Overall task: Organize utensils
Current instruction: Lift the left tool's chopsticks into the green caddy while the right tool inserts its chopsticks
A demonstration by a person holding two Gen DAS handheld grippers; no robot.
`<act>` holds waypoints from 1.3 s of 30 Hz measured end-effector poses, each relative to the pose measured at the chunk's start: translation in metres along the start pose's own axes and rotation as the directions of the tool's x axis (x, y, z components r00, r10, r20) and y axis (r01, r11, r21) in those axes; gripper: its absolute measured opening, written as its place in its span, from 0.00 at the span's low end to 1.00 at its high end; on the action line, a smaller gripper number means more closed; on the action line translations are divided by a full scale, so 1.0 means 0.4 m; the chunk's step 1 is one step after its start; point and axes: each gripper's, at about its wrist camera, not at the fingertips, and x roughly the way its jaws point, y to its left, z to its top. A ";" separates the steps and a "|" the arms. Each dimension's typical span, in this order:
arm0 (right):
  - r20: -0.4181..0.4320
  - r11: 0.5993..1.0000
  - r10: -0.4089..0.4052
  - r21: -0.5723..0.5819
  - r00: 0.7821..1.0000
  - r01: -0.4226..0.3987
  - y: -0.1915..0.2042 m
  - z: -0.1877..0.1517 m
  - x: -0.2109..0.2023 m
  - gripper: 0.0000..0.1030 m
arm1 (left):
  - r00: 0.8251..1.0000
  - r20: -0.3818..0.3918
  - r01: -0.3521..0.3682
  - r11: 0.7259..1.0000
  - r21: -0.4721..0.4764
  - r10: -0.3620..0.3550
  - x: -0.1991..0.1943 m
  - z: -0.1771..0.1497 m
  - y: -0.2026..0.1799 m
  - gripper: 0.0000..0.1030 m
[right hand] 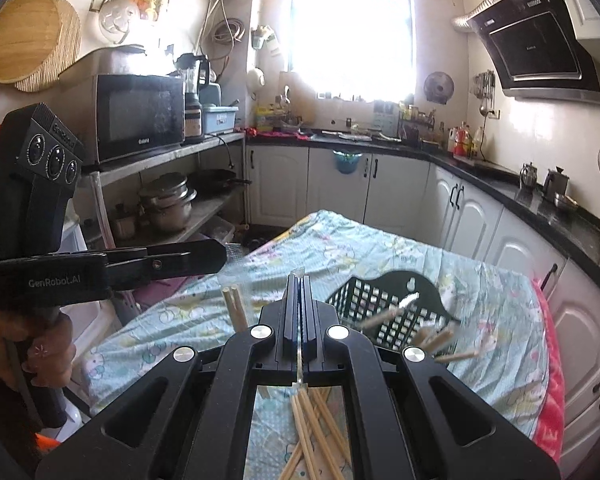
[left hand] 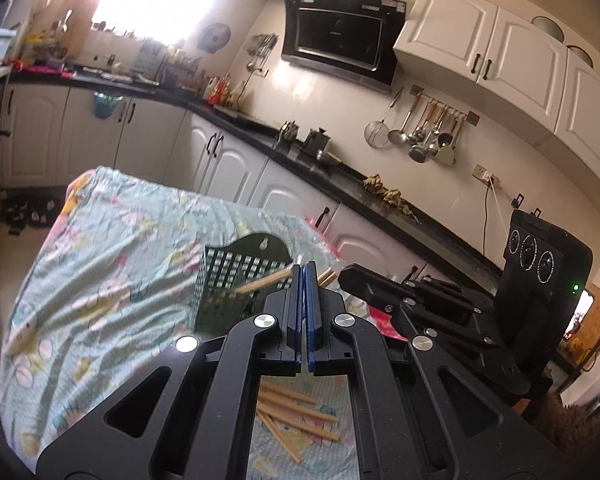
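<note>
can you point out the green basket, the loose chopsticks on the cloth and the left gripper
green basket (left hand: 224, 280): left wrist view, on its mesh front wall.
loose chopsticks (left hand: 296, 412): left wrist view, mid-pile on the cloth.
left gripper (left hand: 304, 268): left wrist view, between its fingertips.

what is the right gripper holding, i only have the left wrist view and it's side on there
observer: In the right wrist view the right gripper is shut on a thin clear strip that runs back between its fingers.
operator: any chopsticks near the basket from that side
observer: Yes, several blurred chopsticks show in front of the black basket, at its near wall.
</note>
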 end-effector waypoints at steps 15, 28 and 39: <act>0.082 0.999 -0.041 -0.008 0.996 0.042 -0.043 0.157 -0.002 0.01 | 0.995 0.096 -0.016 0.994 0.112 0.006 0.013 0.180 -0.087 0.00; 0.108 0.993 -0.120 0.030 0.987 0.117 -0.147 0.260 0.032 0.01 | 0.987 0.157 -0.044 0.990 0.132 0.023 0.076 0.295 -0.098 0.00; 0.081 0.984 -0.173 0.062 0.982 0.168 -0.218 0.267 0.068 0.01 | 0.985 0.173 -0.024 0.996 0.081 0.010 0.153 0.333 -0.094 0.00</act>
